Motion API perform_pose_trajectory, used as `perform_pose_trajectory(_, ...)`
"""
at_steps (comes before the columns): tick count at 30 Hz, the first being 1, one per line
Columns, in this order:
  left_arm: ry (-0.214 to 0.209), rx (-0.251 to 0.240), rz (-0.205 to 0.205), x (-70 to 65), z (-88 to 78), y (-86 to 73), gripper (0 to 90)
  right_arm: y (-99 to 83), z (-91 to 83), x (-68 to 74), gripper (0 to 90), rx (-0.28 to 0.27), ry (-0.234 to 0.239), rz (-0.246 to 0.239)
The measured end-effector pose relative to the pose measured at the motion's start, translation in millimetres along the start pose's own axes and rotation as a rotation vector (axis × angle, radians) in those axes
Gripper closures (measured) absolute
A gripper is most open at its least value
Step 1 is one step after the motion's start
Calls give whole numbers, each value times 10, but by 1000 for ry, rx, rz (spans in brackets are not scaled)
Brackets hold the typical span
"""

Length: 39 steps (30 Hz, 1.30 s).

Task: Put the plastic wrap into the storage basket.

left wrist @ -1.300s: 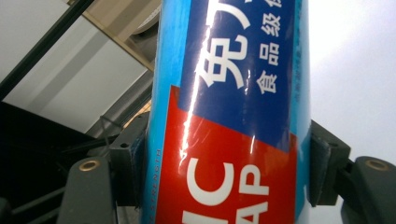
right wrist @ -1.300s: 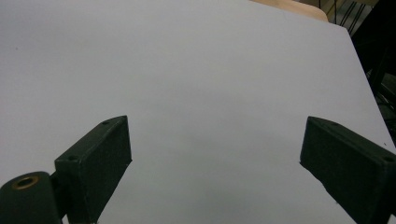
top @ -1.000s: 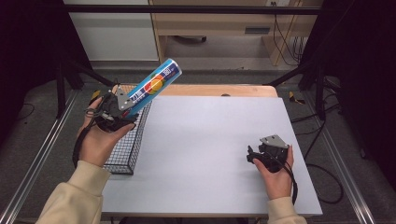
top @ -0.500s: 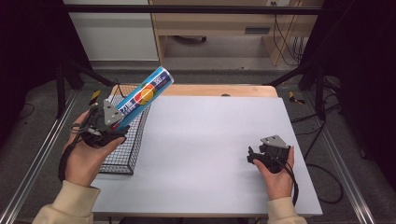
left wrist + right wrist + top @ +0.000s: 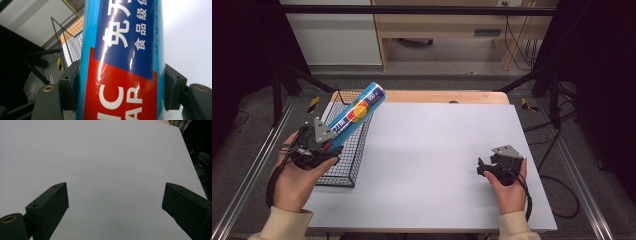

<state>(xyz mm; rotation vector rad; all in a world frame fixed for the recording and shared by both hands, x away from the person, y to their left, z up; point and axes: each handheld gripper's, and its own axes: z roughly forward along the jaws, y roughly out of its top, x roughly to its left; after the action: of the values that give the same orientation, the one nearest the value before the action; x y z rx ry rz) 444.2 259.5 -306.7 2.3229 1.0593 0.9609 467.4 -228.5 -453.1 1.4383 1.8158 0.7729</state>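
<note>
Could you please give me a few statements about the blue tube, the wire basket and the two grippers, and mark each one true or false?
1. The left gripper is clamped on the blue tube. True.
2. The blue tube lies flat on the table. False: it is held in the air, tilted, above the wire basket.
3. The right gripper holds a second tube. False: its jaws stand open with nothing between them.
4. The wire basket stands at the left edge of the table. True.
5. The right gripper is over the basket. False: it is at the table's right side, far from the basket.
</note>
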Motion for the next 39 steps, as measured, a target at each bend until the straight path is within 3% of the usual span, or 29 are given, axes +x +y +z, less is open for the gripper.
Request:
perform_pose_trajectory(5,-4,45,-19,49,94,-32,315,6,9,13,73,2,10,-2)
perform_pose_trajectory(6,-4,87,-31,61,122,-45,315,9,12,15,73,-3,14,-2)
perform_pose_trajectory(13,6,158,-63,76,197,-95,316,13,21,21,73,-6,37,-4)
perform_pose_trajectory(14,3,186,-70,86,227,-109,316,12,20,19,72,-7,36,2)
perform_pose_trajectory(21,8,213,-90,115,327,-149,316,8,6,-6,72,-11,41,6)
perform_pose_trajectory(23,-11,213,-119,164,368,-161,317,5,-2,-9,75,-12,36,4)
perform_pose_trajectory(27,-17,227,-123,181,387,-158,317,6,1,-13,77,-12,34,7)
perform_pose_trajectory(31,-23,254,-157,186,431,-188,317,5,11,-2,76,-7,37,7)
perform_pose_trajectory(36,-49,278,-174,177,483,-215,318,3,17,4,76,1,43,2)
perform_pose_trajectory(37,-48,282,-170,174,502,-220,318,-2,23,-6,76,-6,40,-20)
perform_pose_trajectory(39,-43,293,-173,165,536,-231,318,4,15,12,76,0,44,-2)
